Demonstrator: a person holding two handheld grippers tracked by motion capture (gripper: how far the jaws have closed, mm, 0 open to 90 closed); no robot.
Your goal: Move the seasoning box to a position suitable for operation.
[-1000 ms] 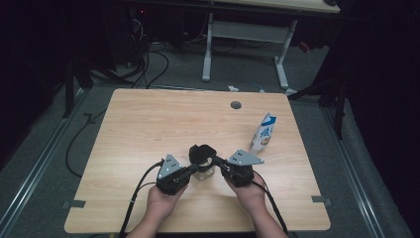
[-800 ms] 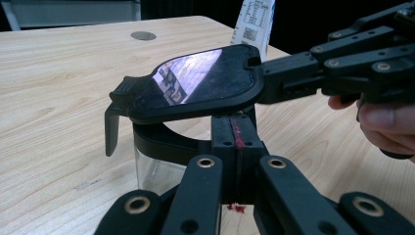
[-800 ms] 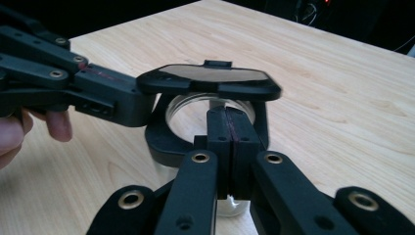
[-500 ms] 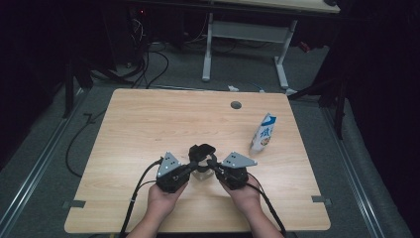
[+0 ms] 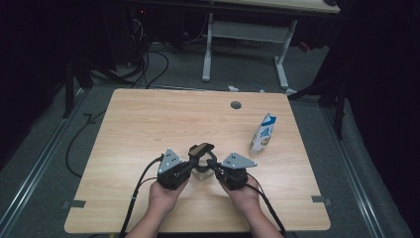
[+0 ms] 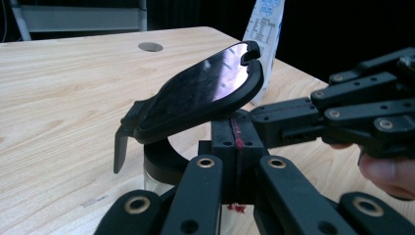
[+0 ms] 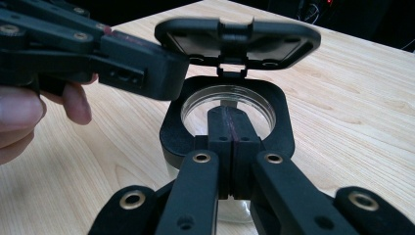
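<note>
Jaws closed tight on both sides: I hold my left gripper (image 5: 194, 162) and right gripper (image 5: 214, 165) angled inward, tips meeting at the small glass jar (image 7: 227, 108) near the table's (image 5: 148, 119) front edge. Its black hinged lid (image 6: 203, 93) stands flipped up. My hands (image 5: 166, 191) rest low behind; a milk carton (image 5: 263, 133) stands apart, right.

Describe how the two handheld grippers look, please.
Both the left gripper and the right gripper are black, with jointed jaws pinned by metal-ringed rivets. Each carries a grey three-cornered plate on top and trails a black cable. Red marks show on the jaw pads. The forearms are bare.
</note>
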